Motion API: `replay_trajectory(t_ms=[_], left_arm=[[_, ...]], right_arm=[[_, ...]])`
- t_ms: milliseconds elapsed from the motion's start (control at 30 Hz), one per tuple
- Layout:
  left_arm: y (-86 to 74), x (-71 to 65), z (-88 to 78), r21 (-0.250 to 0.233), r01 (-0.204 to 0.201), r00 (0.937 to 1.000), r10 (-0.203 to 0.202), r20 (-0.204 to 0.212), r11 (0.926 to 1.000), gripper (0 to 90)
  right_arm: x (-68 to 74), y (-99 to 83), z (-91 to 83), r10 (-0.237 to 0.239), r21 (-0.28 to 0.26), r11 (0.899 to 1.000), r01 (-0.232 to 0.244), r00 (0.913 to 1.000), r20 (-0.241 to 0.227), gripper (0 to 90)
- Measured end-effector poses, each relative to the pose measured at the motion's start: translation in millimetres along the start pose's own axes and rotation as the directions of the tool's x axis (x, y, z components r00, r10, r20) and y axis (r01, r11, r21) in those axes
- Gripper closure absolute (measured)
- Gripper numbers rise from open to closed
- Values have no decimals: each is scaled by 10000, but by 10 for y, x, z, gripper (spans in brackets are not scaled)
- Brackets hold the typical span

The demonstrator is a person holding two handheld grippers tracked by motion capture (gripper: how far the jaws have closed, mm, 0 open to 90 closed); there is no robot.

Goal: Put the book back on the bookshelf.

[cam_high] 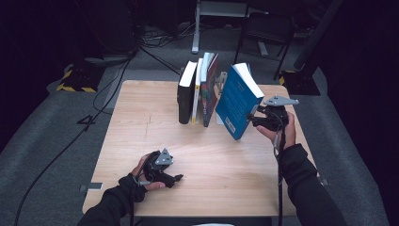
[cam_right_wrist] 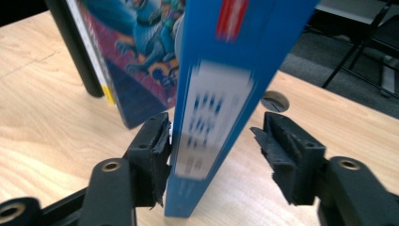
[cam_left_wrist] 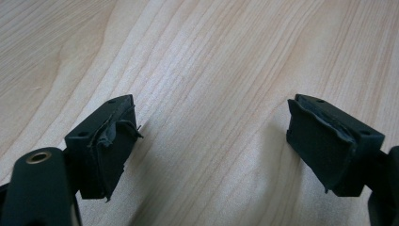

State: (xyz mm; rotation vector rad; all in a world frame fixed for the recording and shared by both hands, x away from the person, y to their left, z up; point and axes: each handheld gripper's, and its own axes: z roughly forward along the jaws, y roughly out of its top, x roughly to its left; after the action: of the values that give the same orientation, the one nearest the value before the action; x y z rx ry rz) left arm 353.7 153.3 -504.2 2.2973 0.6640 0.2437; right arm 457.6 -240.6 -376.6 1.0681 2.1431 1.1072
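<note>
Right gripper straddles my blue book's spine with one pad touching and the other clear, so not clamped; the tilted book leans toward 11 o'clock, right of the standing row

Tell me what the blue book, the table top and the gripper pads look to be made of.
Blue book: paper pages, smooth printed cover, likely softcover. Table top: pale wood or wood veneer, matte, with visible grain. Right gripper pads: black rubber or foam, torn at the edges.
</note>
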Motion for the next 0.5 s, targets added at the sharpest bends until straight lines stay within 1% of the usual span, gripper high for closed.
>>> replay_trajectory(t_ms=[100, 133, 233, 267, 300, 367, 433, 500], left_arm=[[1, -1, 1, -2, -2, 10000, 2, 6, 10000, 167], [1, 0, 1, -3, -16, 10000, 16, 2, 10000, 167], [3, -3, 1, 10, -21, 10000, 21, 15, 10000, 167], [3, -3, 2, 11, -32, 10000, 32, 21, 10000, 167], [4, -3, 3, 6, -36, 10000, 36, 23, 10000, 167], [5, -5, 5, 5, -44, 10000, 44, 39, 10000, 167], [6, -5, 5, 4, -73, 10000, 72, 63, 10000, 167], [6, -7, 5, 4, -86, 9999, 86, 71, 10000, 167]], right_arm=[[9, -118, 71, -71, 240, 9997, 73, 9999, -112, 446], [13, -181, 121, -59, 345, 9994, 66, 9998, -184, 451], [18, -297, 221, 53, 283, 9996, -41, 9991, -428, 486], [23, -338, 264, 133, 219, 9997, -122, 9985, -529, 513], [35, -366, 303, 170, 263, 9995, -154, 9978, -635, 540], [68, -408, 383, 30, 328, 9995, -9, 9980, -633, 558], [79, -431, 453, 172, 402, 9991, -146, 9977, -656, 564], [77, -443, 478, 335, 230, 9992, -321, 9973, -659, 571]])
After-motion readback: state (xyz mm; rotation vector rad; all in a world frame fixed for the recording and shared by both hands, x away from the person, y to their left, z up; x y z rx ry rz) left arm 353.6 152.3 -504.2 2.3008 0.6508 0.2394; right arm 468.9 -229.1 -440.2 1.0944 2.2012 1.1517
